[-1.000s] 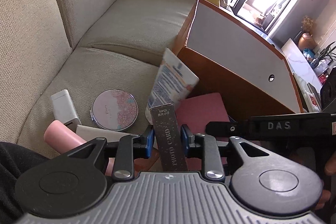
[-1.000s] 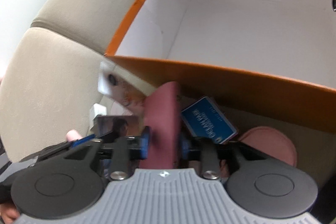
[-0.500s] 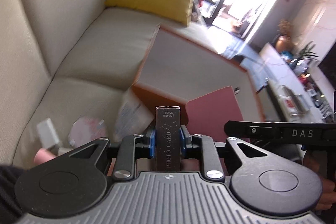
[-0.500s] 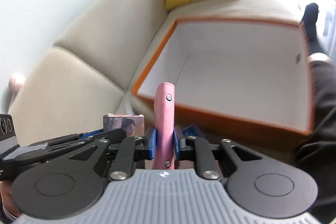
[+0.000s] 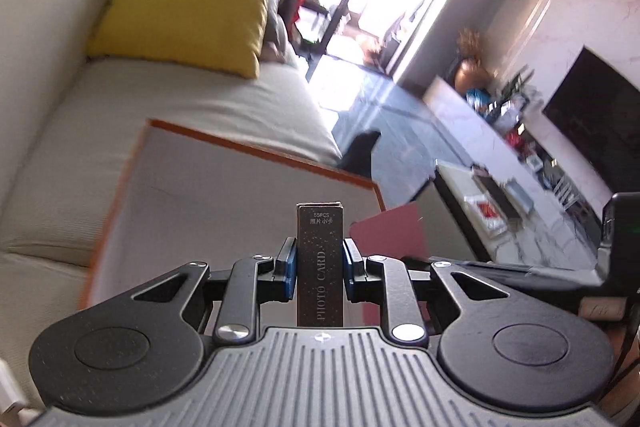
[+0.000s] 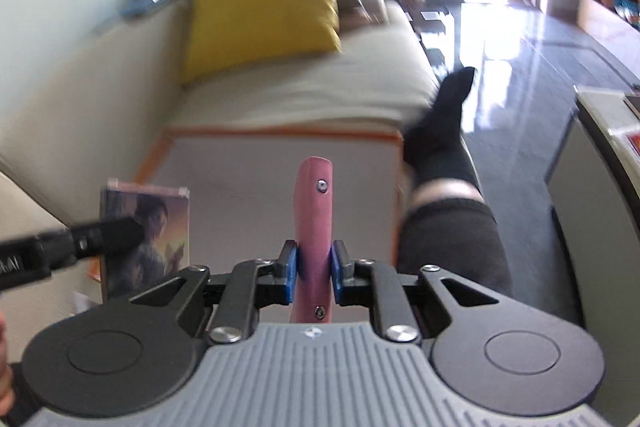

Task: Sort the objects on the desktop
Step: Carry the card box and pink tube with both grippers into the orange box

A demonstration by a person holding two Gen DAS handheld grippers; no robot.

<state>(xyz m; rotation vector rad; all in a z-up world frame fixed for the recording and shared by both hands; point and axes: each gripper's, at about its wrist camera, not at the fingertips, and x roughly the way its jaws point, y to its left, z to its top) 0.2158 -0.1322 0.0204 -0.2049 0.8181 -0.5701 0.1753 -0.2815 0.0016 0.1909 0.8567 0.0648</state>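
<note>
Two light, stiff things hang above the orange box (image 5: 256,155): the left gripper (image 5: 320,263) clamps a card box (image 5: 320,259) at mid-length, the right gripper (image 6: 314,267) pinches a pink case (image 6: 314,227) low, likely tippy.

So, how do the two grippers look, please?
Both look alike. The left gripper and the right gripper have a grey ribbed body, black arms with round discs and silver screws, and blue pads on the fingers. White letters mark one black finger.
</note>
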